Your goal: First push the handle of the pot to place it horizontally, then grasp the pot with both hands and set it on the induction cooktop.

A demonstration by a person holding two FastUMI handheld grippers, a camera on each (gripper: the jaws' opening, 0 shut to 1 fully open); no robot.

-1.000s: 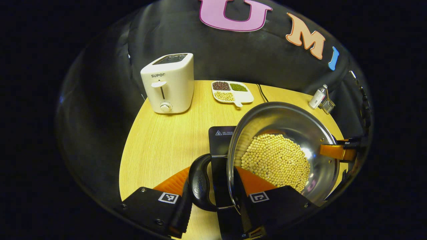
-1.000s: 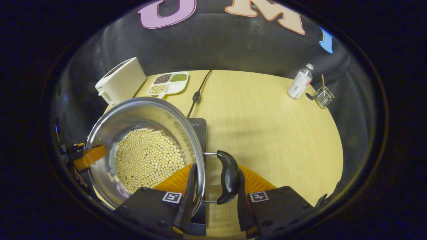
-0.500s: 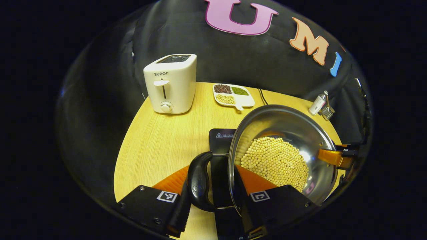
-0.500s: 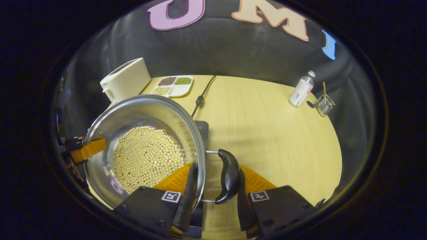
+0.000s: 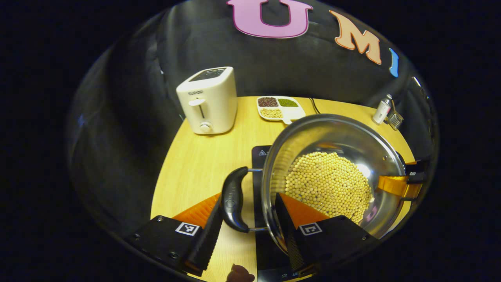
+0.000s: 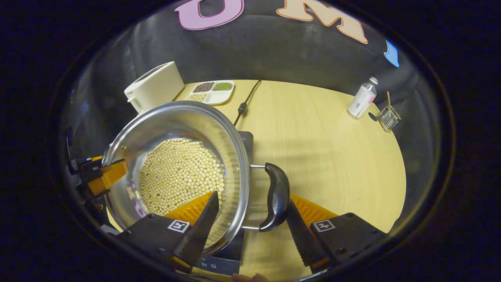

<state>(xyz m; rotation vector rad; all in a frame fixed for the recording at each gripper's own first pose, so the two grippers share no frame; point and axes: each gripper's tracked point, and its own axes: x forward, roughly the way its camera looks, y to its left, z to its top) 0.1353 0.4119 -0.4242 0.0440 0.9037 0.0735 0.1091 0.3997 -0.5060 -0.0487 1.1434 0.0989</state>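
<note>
Setting the pot [image 5: 332, 176] of beans on the cooktop [image 5: 259, 153] near the table's [image 5: 195, 164] front edge: your left gripper [image 5: 246, 231] and right gripper [image 6: 250, 231] stand wide around its handles. Next, draw both back without nudging it.

pot [image 5: 332, 133]: polished metal, mirror-bright wall
pot handle [image 5: 233, 199]: glossy black plastic on wire
table [image 6: 325, 141]: pale wood grain, matt
toaster [image 5: 209, 102]: smooth cream plastic, satin
induction cooktop [image 5: 259, 156]: glossy black glass
</note>
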